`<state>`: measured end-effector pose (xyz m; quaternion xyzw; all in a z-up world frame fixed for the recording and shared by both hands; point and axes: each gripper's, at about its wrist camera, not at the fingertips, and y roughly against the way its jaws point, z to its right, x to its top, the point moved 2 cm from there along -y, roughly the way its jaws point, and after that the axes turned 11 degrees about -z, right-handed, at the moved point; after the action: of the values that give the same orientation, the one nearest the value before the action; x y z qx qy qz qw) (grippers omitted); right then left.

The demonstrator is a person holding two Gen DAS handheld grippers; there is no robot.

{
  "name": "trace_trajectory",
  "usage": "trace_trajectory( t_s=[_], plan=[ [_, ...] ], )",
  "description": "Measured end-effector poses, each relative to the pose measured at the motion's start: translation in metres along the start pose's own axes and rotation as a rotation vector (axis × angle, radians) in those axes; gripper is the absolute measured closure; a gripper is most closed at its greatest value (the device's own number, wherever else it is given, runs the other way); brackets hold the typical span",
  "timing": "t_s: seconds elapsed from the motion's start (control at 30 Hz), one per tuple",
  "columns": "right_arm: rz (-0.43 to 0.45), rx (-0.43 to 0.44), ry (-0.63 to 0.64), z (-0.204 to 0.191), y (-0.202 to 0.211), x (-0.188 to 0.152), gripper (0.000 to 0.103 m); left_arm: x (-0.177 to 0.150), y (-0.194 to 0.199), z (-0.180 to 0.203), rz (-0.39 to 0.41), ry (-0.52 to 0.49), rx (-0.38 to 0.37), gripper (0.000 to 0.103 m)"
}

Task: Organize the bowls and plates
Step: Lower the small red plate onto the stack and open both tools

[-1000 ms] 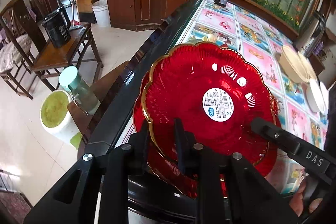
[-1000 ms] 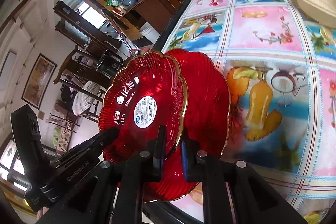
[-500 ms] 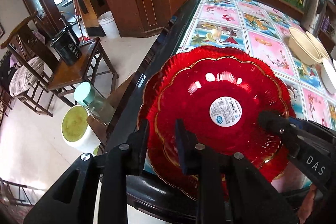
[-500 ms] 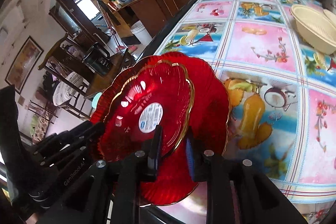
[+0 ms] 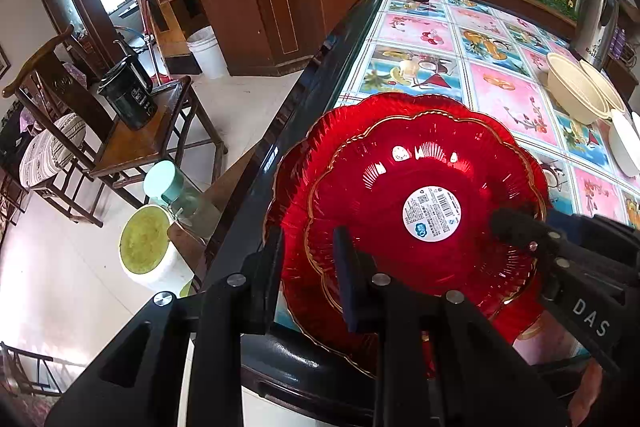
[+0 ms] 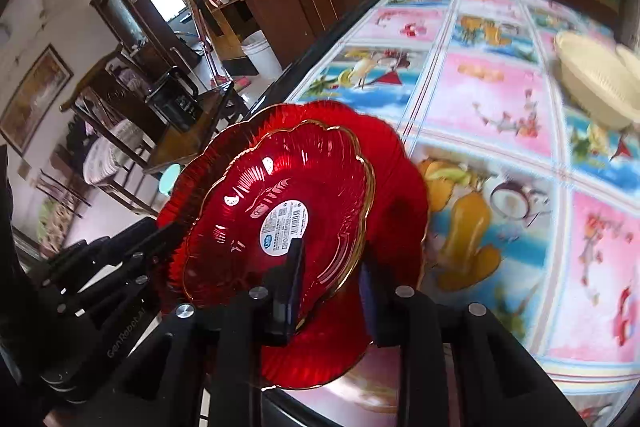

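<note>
A small red scalloped plate point(image 5: 424, 203) with a gold rim and a white barcode sticker lies on a larger red plate point(image 5: 304, 163) at the table's near left edge. My left gripper point(image 5: 308, 267) straddles the near rims with its jaws parted. My right gripper point(image 6: 330, 287) straddles the small plate's point(image 6: 280, 211) rim from the other side, jaws parted; the large plate point(image 6: 400, 179) lies beneath. Each gripper shows in the other's view, the right point(image 5: 516, 227) and the left point(image 6: 160, 239).
The table point(image 5: 504, 99) has a bright fruit-print cloth. Cream bowls point(image 5: 576, 87) and white dishes point(image 5: 624, 143) sit at the far right, with a steel kettle point(image 5: 596, 15) behind. Left of the table are a wooden side table point(image 5: 132, 143), chairs and a white bucket point(image 5: 148, 251).
The small red plate was lowered from a tilted hold onto the larger plate. Both grippers' jaws have widened around its rim.
</note>
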<state>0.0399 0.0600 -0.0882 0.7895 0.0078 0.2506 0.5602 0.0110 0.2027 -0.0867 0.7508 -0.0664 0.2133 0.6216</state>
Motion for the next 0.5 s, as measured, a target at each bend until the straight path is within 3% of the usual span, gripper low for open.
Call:
trace_trajectory(
  t_s=[0.23, 0.4, 0.5],
  plan=[
    [0.019, -0.031, 0.043, -0.006, 0.007, -0.002, 0.071, -0.001, 0.001, -0.001, 0.002, 0.008, 0.0, 0.08],
    [0.026, -0.013, 0.029, 0.0, 0.013, -0.002, 0.071, -0.001, 0.004, -0.003, 0.013, 0.023, 0.003, 0.08],
    [0.073, 0.019, 0.024, 0.005, 0.026, -0.001, 0.071, -0.001, 0.007, -0.004, 0.023, 0.032, -0.001, 0.08]
  ],
)
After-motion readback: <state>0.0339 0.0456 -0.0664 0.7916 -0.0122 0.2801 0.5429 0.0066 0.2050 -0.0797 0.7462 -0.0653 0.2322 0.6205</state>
